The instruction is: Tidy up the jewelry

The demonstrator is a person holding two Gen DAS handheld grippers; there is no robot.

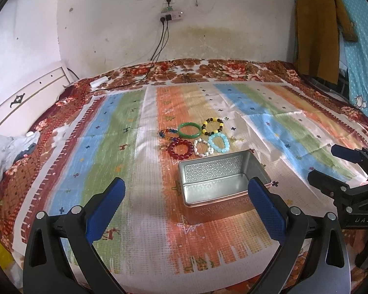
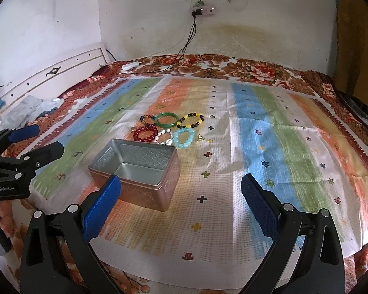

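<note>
Tin [image 1: 223, 186]: empty. Bracelets [image 1: 196, 139]: all on cloth beyond it, none stowed. Left gripper [image 1: 186, 210], right gripper [image 2: 181, 203]: jaws apart, holding nothing.

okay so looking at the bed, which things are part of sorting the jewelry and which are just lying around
For the job: open metal tin; green bangle; red, yellow-and-black, pale blue and white bead bracelets.

Lying about: crumpled grey cloth; white charger; power strip.

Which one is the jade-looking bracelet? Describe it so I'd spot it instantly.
Find the open metal tin on the striped cloth; the bracelets lie just beyond it. In the far row, the green bangle is the middle piece: one smooth solid ring, while its neighbours are strung beads.
</note>
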